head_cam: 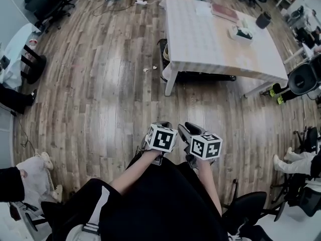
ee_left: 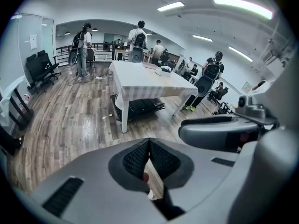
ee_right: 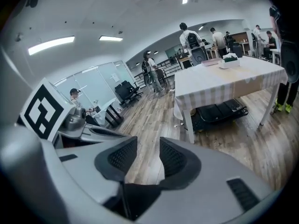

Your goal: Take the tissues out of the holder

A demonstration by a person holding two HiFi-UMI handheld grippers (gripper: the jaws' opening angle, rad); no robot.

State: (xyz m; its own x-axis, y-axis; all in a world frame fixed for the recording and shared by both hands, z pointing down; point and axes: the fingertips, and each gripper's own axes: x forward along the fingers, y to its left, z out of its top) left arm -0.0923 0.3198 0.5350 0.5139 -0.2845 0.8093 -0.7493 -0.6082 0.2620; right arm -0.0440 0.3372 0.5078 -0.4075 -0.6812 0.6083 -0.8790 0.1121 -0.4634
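The tissue holder [head_cam: 242, 32] stands far off on the white-clothed table [head_cam: 210, 39], with white tissue sticking out of its top. It also shows small in the left gripper view as the holder [ee_left: 164, 69] and in the right gripper view as the holder [ee_right: 229, 60]. Both grippers are held close to the person's body over the wooden floor, well short of the table. My left gripper [ee_left: 149, 142] is shut with its pad tips touching and nothing between them. My right gripper [ee_right: 148, 155] is open, a narrow empty gap between its pads.
A dark case [head_cam: 200, 76] lies under the table. A black cup [head_cam: 263, 19] and a flat pinkish item [head_cam: 224, 12] sit on the table. Office chairs [head_cam: 303, 79] stand at the right, more chairs [head_cam: 50, 1] at the far left. Several people [ee_left: 138, 41] stand beyond the table.
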